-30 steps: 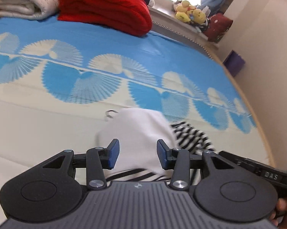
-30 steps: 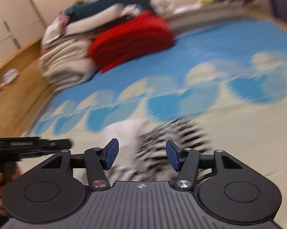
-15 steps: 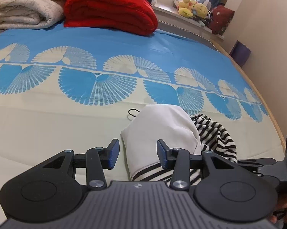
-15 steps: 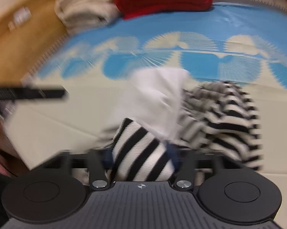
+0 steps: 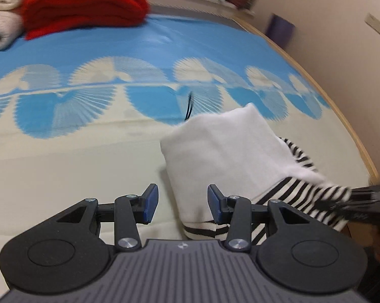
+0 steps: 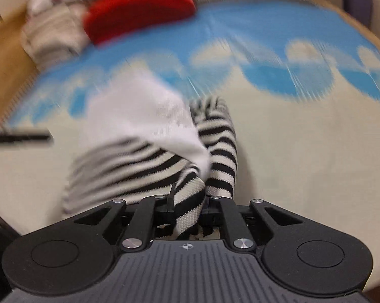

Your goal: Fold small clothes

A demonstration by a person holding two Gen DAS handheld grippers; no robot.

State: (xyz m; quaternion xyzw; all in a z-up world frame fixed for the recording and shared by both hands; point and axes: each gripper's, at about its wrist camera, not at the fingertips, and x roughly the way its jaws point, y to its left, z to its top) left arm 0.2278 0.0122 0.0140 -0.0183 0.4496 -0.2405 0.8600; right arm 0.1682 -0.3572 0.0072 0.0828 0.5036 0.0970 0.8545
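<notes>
A small garment, white (image 5: 230, 149) with black-and-white striped parts (image 5: 301, 197), lies bunched on the bed. My left gripper (image 5: 181, 205) is open and empty, its blue pads just before the garment's near left edge. My right gripper (image 6: 187, 207) is shut on a striped fold of the garment (image 6: 190, 202) and lifts it; the white part (image 6: 144, 121) drapes over the stripes. The right gripper also shows at the right edge of the left wrist view (image 5: 366, 202), blurred. A thin black cord (image 5: 189, 106) sticks out behind the garment.
The bed has a cream and blue fan-patterned cover (image 5: 89, 96). A red folded blanket (image 5: 84, 2) and cream blankets (image 5: 0, 12) are stacked at the far side. A wooden bed edge (image 5: 341, 116) and a wall run along the right.
My right gripper has closed on the striped fold and pulled it up and toward itself. The white part has shifted and stands higher. My left gripper has stayed open near the garment's left edge.
</notes>
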